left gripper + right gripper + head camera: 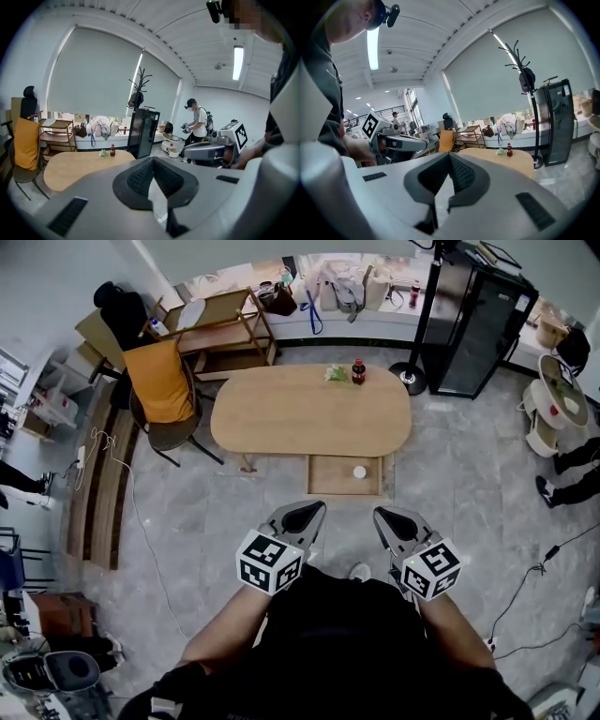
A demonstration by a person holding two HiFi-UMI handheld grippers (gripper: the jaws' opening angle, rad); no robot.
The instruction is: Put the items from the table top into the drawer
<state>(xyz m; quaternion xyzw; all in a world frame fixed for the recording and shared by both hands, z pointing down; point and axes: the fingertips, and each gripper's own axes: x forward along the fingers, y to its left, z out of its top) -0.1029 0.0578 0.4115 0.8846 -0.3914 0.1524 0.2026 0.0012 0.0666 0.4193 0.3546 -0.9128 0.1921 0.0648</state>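
Note:
A dark cola bottle (358, 371) and a small green item (336, 374) stand at the far edge of the oval wooden table (300, 418). Under the table's near edge a drawer (328, 479) is pulled out, and a small white round thing (359, 472) lies in it. My left gripper (306, 516) and right gripper (397, 519) are side by side over the floor, short of the drawer, both shut and holding nothing. In the left gripper view the bottle (112, 150) shows far ahead, beyond my shut left gripper (152, 164). The right gripper view shows the bottle (509, 150) beyond my shut right gripper (449, 161).
A chair draped in orange (161, 382) stands left of the table, with a wooden shelf (225, 329) behind it. A black cabinet (476, 324) and a coat stand (412, 371) are at the back right. Cables (525, 587) lie on the floor. A person (198, 125) stands to the right.

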